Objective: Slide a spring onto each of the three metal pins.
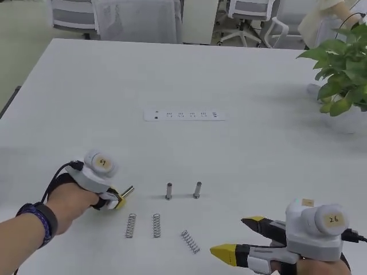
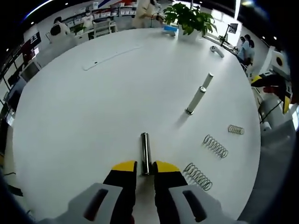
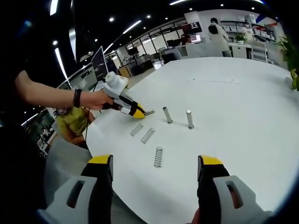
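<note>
Pinches one pin [image 2: 145,153] between the jaws of the left gripper [image 1: 117,200], low over the worktop [image 1: 114,86], pin projecting forward past the tips. Holds the right gripper [image 1: 232,235] at near right, jaws spread wide. Shows second pin [image 1: 168,191] and third pin [image 1: 197,189] upright at centre, side by side. Shows first spring [image 1: 131,225], second spring [image 1: 156,225] and third spring [image 1: 190,241] lying flat just before those pins, apart from them

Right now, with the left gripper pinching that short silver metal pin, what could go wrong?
The left gripper holds the short silver metal pin near one end, so it might pivot when a spring pushes on. The three coiled wire springs lie on their sides and may roll from the open right gripper.
</note>
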A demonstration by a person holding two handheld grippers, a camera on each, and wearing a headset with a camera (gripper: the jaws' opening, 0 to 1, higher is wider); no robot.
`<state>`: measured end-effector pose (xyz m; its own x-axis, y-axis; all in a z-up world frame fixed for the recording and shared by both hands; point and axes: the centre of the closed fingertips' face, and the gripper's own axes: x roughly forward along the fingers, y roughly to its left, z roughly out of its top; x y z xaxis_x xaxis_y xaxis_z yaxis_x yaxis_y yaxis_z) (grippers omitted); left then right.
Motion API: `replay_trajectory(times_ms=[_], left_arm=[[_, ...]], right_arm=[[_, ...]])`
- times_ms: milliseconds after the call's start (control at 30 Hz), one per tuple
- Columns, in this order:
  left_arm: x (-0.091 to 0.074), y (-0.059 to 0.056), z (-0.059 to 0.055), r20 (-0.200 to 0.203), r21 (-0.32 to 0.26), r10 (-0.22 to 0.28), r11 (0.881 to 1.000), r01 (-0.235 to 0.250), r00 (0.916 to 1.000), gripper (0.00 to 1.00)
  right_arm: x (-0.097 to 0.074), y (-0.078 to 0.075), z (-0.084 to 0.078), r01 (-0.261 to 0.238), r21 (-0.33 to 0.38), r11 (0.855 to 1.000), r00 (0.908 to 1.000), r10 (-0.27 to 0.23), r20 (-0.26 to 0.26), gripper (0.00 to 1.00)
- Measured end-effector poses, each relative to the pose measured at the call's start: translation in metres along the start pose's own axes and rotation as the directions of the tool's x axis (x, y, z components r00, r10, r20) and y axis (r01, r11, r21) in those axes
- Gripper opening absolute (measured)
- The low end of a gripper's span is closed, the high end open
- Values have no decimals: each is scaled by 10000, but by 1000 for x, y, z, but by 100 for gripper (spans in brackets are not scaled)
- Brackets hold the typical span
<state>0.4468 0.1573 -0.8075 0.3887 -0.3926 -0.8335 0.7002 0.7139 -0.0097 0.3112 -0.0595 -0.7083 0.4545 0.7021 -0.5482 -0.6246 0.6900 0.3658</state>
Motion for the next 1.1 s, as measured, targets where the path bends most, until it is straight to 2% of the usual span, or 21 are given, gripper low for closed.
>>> replay_trajectory(times_ms=[200, 300, 333, 367, 467, 667, 767, 1100], left_arm=[[0, 0, 0, -137, 170, 26, 9999, -24, 9999, 1], [-1, -3, -1, -196, 261, -188, 9995, 193, 9996, 0], [-1, -7, 0, -150, 229, -413, 9989, 417, 9990, 0], [-1, -4, -2, -182, 193, -276, 9994, 279, 9995, 0], [-1, -4, -2, -160, 35, -282, 9996, 283, 9995, 0], [-6, -8, -4, 18, -372, -295, 9989, 295, 9996, 0], [-8, -5, -7, 97, -559, -214, 9982, 219, 9997, 0], [-22, -3, -3, 676, -1118, 41, 9937, 35, 9977, 0]], right_arm=[[1, 1, 1, -35, -3, 10000, 10000, 35, 10, 73], [3, 2, 1, -79, -53, 10000, 10000, 79, -25, 73], [4, 3, 1, -105, -65, 9999, 9999, 105, -29, 73], [4, 3, 1, -124, -71, 9999, 9999, 124, -35, 73], [6, 5, 1, -183, -124, 9998, 9998, 182, -71, 72], [12, 8, 2, -319, -170, 9993, 9994, 317, -122, 72], [15, 10, 4, -409, -219, 9989, 9991, 406, -147, 72], [32, 18, 9, -805, -396, 9960, 9965, 795, -268, 70]])
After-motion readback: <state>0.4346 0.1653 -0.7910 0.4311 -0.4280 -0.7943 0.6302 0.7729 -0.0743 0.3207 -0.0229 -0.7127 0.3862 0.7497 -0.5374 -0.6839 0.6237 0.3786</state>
